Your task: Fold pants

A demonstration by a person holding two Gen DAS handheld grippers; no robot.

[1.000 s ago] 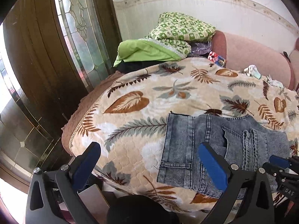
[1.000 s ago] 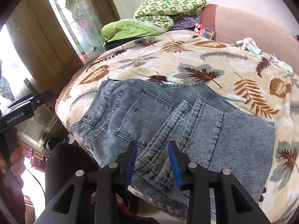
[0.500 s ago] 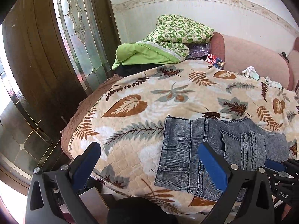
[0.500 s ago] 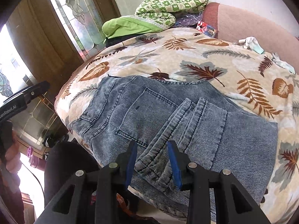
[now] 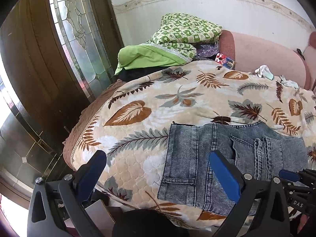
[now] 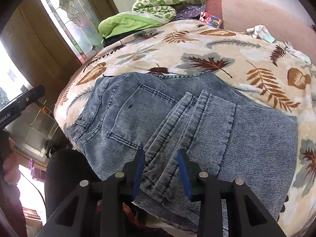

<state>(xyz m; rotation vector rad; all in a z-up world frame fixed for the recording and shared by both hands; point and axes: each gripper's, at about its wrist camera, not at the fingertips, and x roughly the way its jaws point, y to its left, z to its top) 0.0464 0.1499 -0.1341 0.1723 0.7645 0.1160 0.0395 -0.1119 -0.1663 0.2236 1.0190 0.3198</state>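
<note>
The blue denim pants (image 6: 177,118) lie folded on the leaf-print blanket (image 6: 207,45), back pocket up, with the leg hems laid across the middle. They also show in the left wrist view (image 5: 217,154). My right gripper (image 6: 161,169) hovers over the near edge of the pants, jaws partly open, nothing held. My left gripper (image 5: 158,169) is wide open and empty, held off the bed's near left edge, left of the pants. The right gripper's tip shows in the left wrist view (image 5: 290,175).
Green bedding (image 5: 167,47) is piled at the bed's far end beside a pink headboard (image 5: 262,53). White socks (image 5: 263,71) lie at the far right. A wooden door with leaded glass (image 5: 75,29) stands to the left. A dark stool (image 6: 67,173) is below the bed edge.
Both grippers have drawn back and up a little from the bed. The pants have not moved.
</note>
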